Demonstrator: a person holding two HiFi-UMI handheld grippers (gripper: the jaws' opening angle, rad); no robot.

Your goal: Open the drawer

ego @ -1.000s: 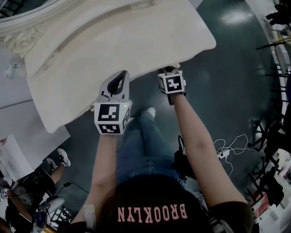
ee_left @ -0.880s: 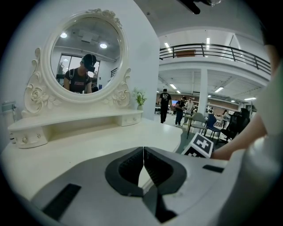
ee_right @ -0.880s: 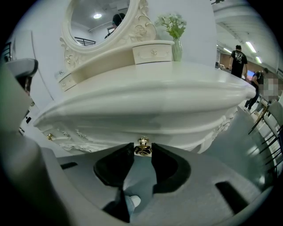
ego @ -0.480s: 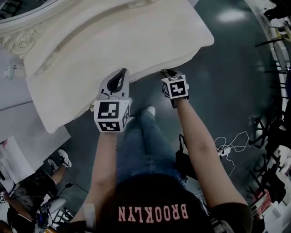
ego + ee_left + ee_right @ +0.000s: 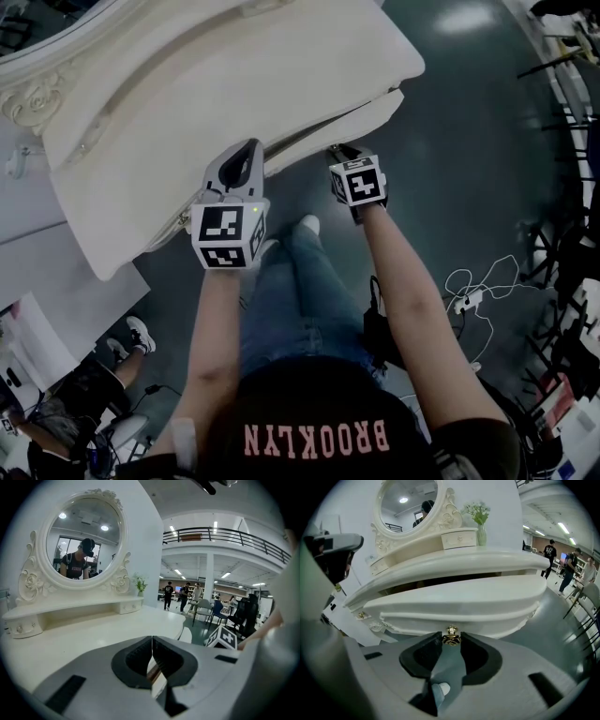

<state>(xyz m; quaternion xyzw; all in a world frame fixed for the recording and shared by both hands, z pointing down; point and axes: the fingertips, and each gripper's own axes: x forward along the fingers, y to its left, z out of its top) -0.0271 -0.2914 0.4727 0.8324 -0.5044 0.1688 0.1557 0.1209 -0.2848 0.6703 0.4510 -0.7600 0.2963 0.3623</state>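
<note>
I have the right gripper (image 5: 451, 642) closed on the gold knob (image 5: 451, 631) at the lower middle of the right gripper view, one dark pad pressing on each side of it. The knob sits on the front of the white drawer (image 5: 454, 599), which fills the middle of that frame. The drawer stands a little way out from under the tabletop (image 5: 454, 559), with a dark gap between the two.

In the head view, the right gripper is just right of centre, tucked against the table's lower edge, and the left gripper (image 5: 247, 150) is beside it at centre left, over the table's rim.

My left gripper's jaws are shut, tips meeting with nothing between them. Its own view looks across the tabletop to the oval mirror (image 5: 84, 538) at the upper left.

A vase (image 5: 481, 534) of flowers stands on the shelf, top centre of the right gripper view.
</note>
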